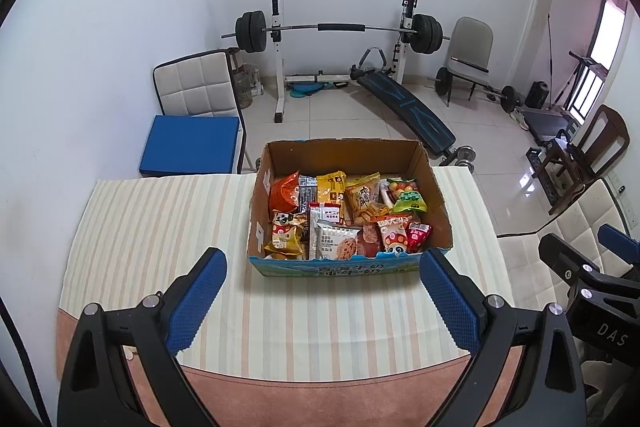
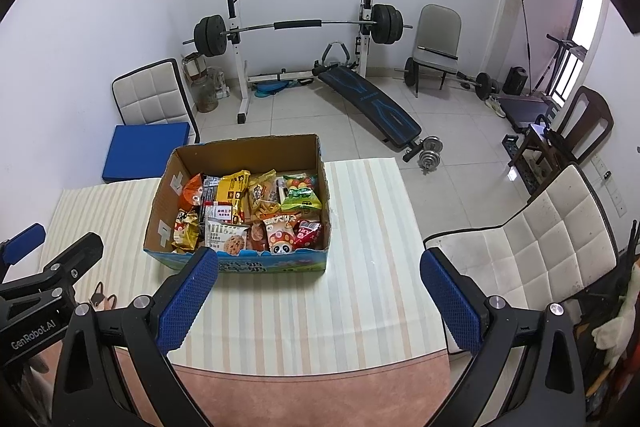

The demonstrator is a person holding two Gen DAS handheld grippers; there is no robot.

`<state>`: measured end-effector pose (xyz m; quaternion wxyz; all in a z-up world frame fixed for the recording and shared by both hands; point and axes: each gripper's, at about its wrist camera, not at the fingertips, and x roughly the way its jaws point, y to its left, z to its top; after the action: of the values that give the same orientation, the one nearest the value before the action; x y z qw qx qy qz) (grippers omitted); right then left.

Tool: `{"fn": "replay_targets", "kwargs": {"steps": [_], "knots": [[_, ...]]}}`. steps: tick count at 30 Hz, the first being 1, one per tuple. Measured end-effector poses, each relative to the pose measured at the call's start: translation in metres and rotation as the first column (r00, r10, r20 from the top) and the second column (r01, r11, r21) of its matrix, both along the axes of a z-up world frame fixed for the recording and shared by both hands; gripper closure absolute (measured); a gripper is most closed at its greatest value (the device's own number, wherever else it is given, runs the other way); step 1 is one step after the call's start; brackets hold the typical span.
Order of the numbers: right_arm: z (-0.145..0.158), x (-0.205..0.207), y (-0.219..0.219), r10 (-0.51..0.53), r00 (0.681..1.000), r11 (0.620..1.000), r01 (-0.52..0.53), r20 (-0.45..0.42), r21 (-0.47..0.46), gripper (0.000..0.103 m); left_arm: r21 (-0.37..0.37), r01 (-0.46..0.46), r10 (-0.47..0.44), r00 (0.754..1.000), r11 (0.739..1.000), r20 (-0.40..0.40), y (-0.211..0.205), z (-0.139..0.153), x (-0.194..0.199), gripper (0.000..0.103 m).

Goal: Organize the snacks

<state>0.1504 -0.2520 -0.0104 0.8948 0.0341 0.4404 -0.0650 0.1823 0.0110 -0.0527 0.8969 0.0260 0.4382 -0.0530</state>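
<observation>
Hovering: two grippers, left gripper (image 1: 322,291), right gripper (image 2: 318,291), jaws spread, empty; one snack box (image 1: 340,269).

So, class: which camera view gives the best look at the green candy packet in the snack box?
The left wrist view: the green candy packet lies near centre frame, larger, label facing the lens. In the right wrist view the packet is smaller and off to the left, though unobstructed, in the cardboard box.
</observation>
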Motion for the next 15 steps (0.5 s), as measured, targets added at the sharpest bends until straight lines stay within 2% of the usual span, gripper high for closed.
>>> {"fn": "replay_targets", "kwargs": {"steps": [15], "knots": [[0.0009,0.0043,0.0019,0.009,1.0,1.0,-0.009,0.007,-0.007,0.0,0.002,-0.001,0.001,1.0,1.0,0.003,-0.0001,0.0004,0.0,0.004]]}}
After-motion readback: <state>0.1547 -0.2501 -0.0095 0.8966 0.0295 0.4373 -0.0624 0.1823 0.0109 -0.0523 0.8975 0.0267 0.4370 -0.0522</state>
